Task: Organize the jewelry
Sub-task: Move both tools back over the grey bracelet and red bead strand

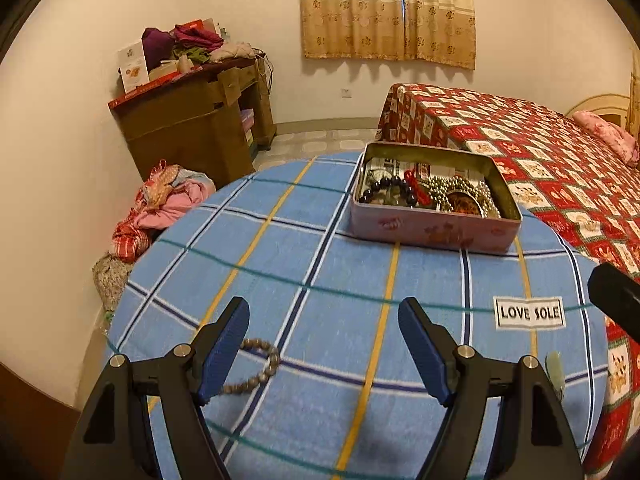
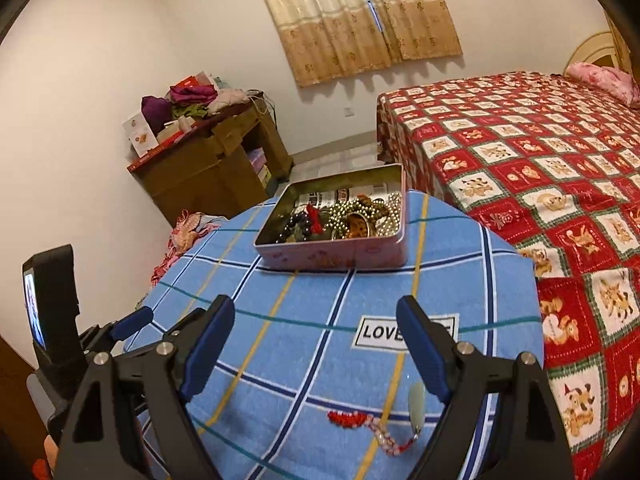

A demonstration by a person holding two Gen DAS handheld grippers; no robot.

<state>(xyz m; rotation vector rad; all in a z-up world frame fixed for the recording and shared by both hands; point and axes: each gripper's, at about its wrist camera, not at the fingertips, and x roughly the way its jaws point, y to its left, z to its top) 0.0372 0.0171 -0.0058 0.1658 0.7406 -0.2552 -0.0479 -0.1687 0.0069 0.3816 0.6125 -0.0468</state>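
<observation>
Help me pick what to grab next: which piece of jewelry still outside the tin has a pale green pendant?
The red-corded piece by the right hand-held gripper; the other loose piece, a brown bead bracelet, has no pendant.

Red patchwork bed [image 2: 540, 152], curtain [image 1: 388, 12], cluttered wood desk [image 1: 200, 120], clothes pile [image 1: 160, 208] w/ blue plaid cloth [image 1: 320, 280].

A home bedroom (quilted bed [image 2: 520, 152], curtained window [image 1: 388, 8])

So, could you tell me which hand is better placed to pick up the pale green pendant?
Right. The pendant lies just inside the open right gripper's fingers; the left gripper sits by the brown bead bracelet.
</observation>
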